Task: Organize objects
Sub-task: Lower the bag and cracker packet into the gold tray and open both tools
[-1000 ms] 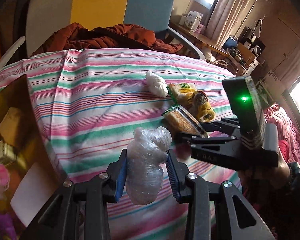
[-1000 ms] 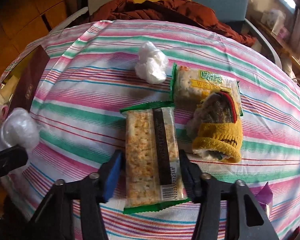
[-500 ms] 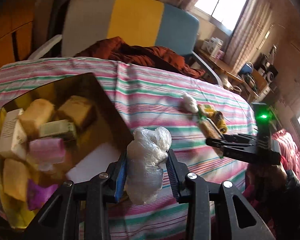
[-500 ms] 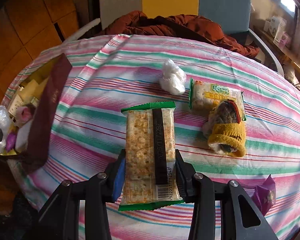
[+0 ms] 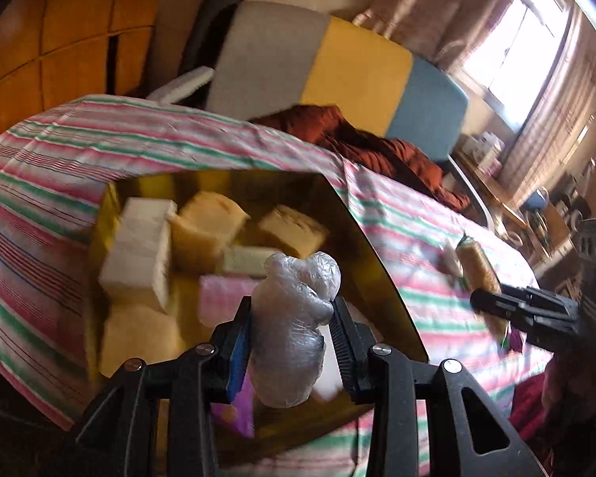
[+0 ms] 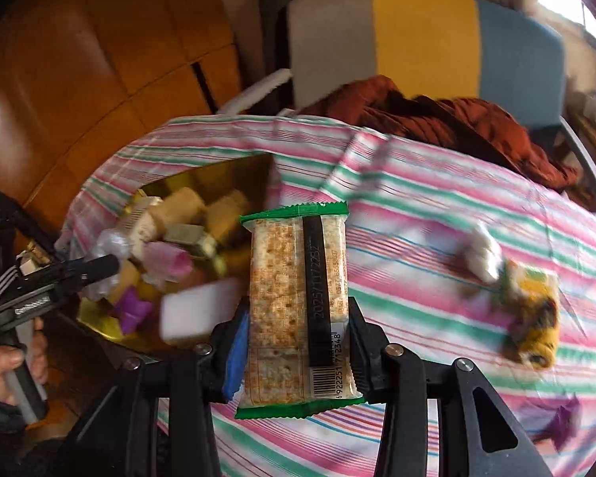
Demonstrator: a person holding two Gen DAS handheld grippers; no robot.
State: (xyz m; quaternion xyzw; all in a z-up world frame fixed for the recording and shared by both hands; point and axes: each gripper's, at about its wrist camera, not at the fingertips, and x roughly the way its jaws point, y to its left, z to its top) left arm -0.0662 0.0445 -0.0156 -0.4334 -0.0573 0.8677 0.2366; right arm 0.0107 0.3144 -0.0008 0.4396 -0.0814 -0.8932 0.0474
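My left gripper [image 5: 292,318] holds a clear plastic-wrapped bundle [image 5: 294,330] upright between its pads, above the open gold box [image 5: 361,230]; its jaws are opening slightly with the bundle still pressed between them. The box holds several foam blocks and small packets. My right gripper [image 6: 296,318] is shut on a green-edged cracker packet [image 6: 298,302], held in the air beside the gold box [image 6: 234,175]. In the right wrist view the left gripper [image 6: 107,264] shows at the left with a hand on its grip.
A striped tablecloth [image 6: 437,206] covers the round table. On it lie a white wad [image 6: 482,254], a yellow sock-like roll [image 6: 536,326] and a purple wrapper [image 6: 564,421]. A rust-coloured jacket [image 5: 377,143] lies on a grey, yellow and blue chair [image 5: 357,63] behind.
Both grippers have swung left toward the gold box. The left one now holds the bundle over the box. The right one has lifted the cracker packet off the cloth.
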